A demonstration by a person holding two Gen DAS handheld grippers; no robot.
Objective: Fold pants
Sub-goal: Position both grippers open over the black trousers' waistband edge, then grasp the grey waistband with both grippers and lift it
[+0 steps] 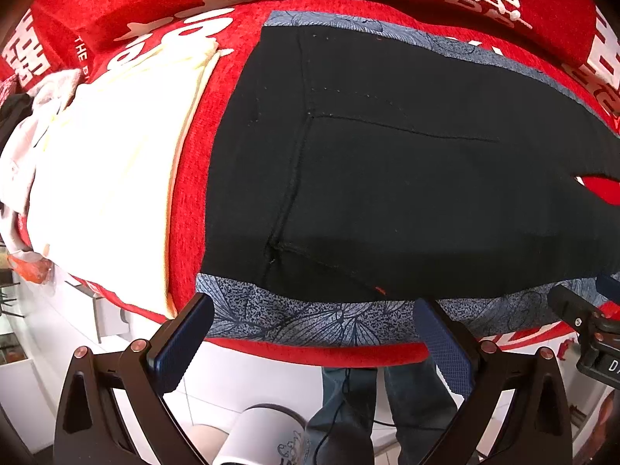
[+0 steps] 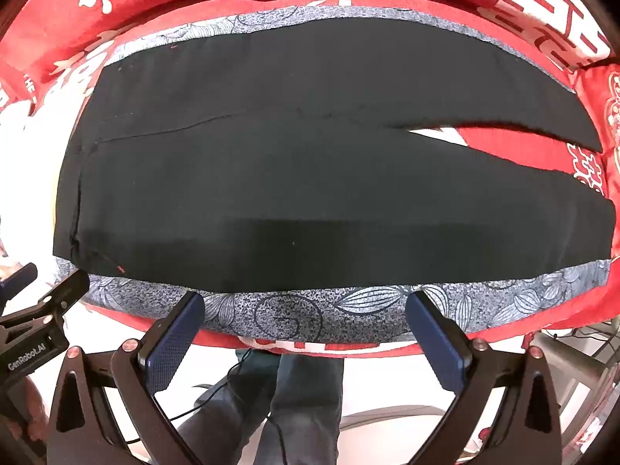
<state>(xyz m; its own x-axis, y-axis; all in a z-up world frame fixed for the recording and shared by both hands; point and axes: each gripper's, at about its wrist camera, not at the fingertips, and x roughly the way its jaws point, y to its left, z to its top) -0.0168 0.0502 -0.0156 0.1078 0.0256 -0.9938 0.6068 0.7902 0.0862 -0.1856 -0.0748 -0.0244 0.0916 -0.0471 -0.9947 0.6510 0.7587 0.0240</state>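
Black pants (image 2: pixel 310 178) lie flat and smooth, legs parting at the right, on a grey leaf-print cloth (image 2: pixel 294 314) over a fuzzy red blanket (image 1: pixel 186 201). Folded cream fabric (image 1: pixel 108 178) sits left. The left gripper (image 1: pixel 314 343) and right gripper (image 2: pixel 306 331) hover apart, empty, at the near edge.

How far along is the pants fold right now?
Done: the black pants lie spread flat on the grey patterned cloth, legs apart. In hand: nothing; left tongs and right tongs hang open at the near edge. Left: every fold.
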